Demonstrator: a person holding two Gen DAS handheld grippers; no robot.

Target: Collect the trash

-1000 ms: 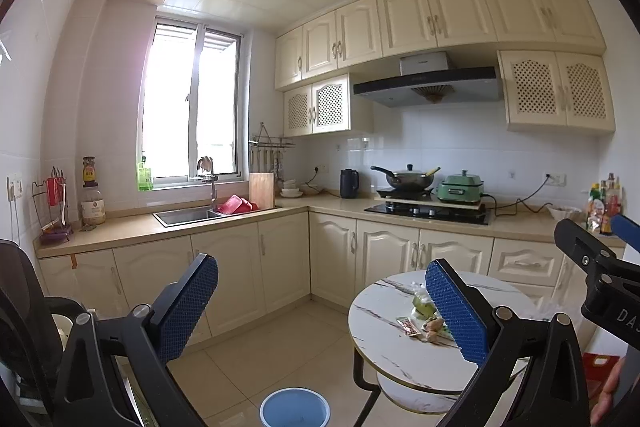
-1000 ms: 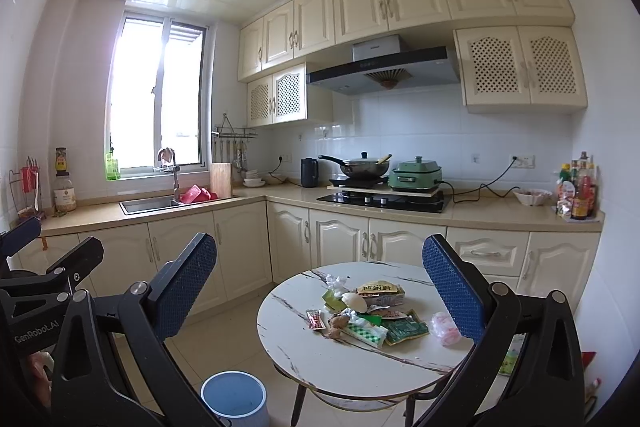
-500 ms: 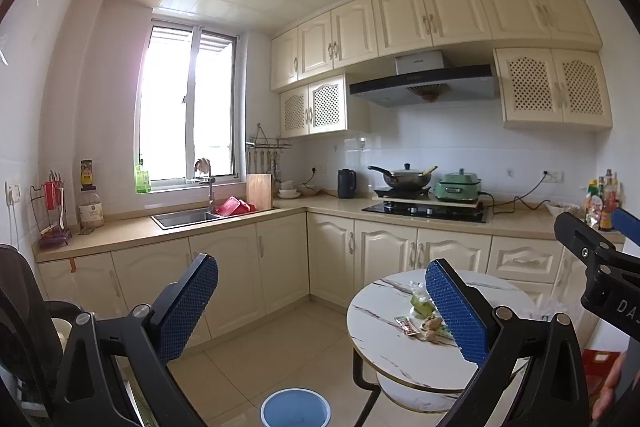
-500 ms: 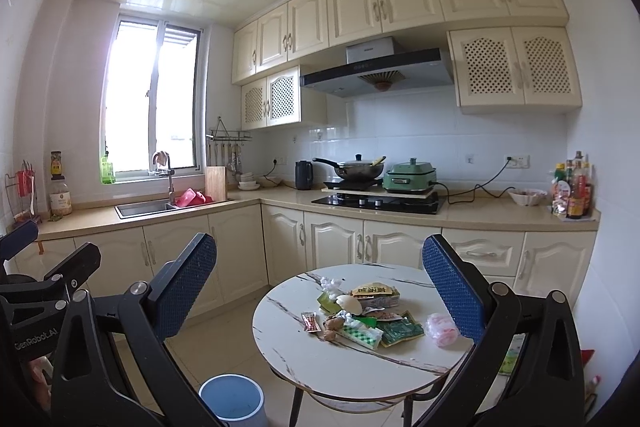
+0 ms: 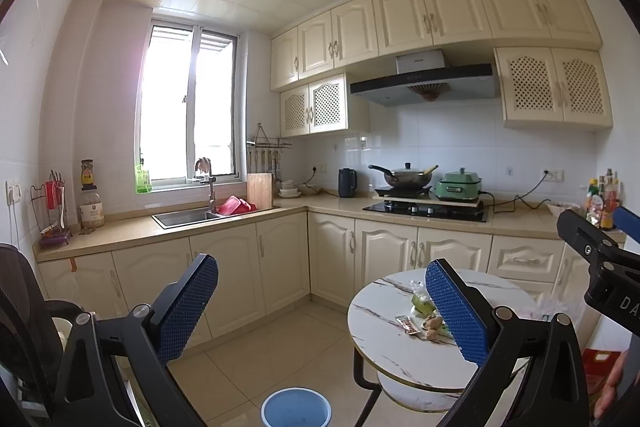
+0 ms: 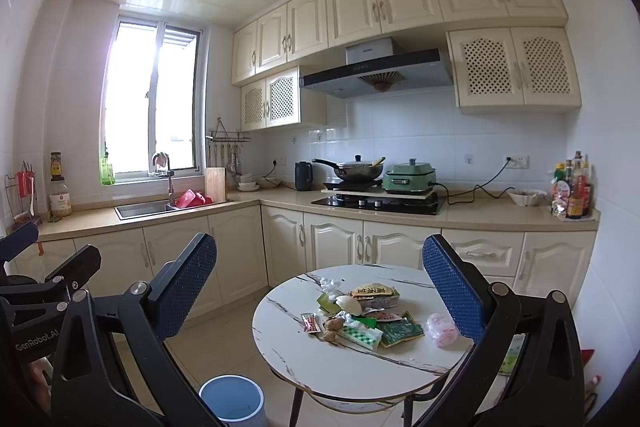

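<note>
A pile of trash [image 6: 362,317] lies on a round white marble table [image 6: 332,363]: green and yellow wrappers, a small red sachet [image 6: 309,323], ginger pieces and a pink crumpled bag [image 6: 440,329]. Part of the pile [image 5: 424,319] shows in the left wrist view on the table [image 5: 384,347]. A blue bin [image 6: 232,401] stands on the floor left of the table, also in the left wrist view [image 5: 296,407]. My left gripper [image 5: 320,311] and right gripper [image 6: 320,287] are open and empty, held well short of the table.
Cream kitchen cabinets run along the back with a sink [image 6: 144,209], a stove with a wok [image 6: 356,169] and a green cooker [image 6: 408,177]. Bottles [image 6: 572,193] stand at the counter's right end. A black chair [image 5: 20,307] is at the left.
Both views have shifted slightly; the table appears a little lower and closer. Both grippers stay open.
</note>
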